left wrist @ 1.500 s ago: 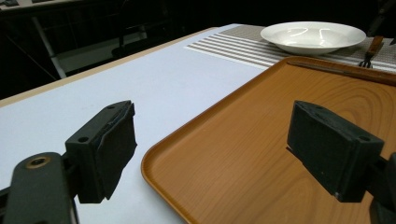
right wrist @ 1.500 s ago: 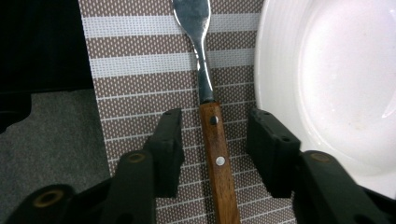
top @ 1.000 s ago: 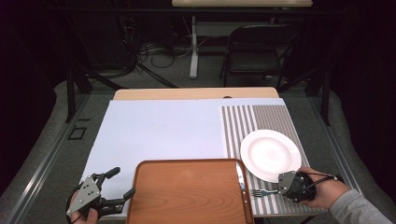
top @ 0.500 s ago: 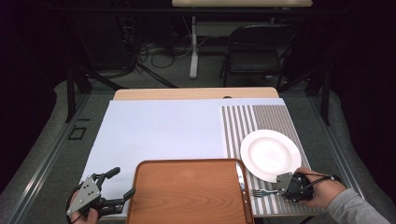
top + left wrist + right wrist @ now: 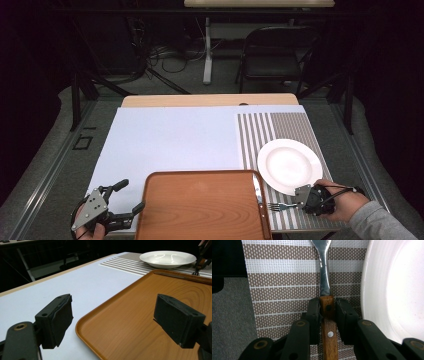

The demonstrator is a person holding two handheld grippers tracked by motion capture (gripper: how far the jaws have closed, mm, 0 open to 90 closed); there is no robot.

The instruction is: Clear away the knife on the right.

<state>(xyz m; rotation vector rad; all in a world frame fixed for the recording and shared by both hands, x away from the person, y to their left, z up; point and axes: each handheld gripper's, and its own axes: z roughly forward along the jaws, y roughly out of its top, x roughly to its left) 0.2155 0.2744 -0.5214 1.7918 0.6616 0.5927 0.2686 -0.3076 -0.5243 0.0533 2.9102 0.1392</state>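
Observation:
A fork with a wooden handle lies on the striped placemat, beside the white plate. My right gripper sits low over the handle, and its jaws have just been closing. In the right gripper view the handle lies between the pads, which stand right beside it with a sliver of room on one side. My left gripper is open at the near left corner of the brown tray, its jaws straddling the tray's rim with nothing gripped.
A slim utensil, perhaps a knife, lies along the tray's right rim. A pale blue sheet covers the table. A folding chair and cables stand on the floor beyond the far edge.

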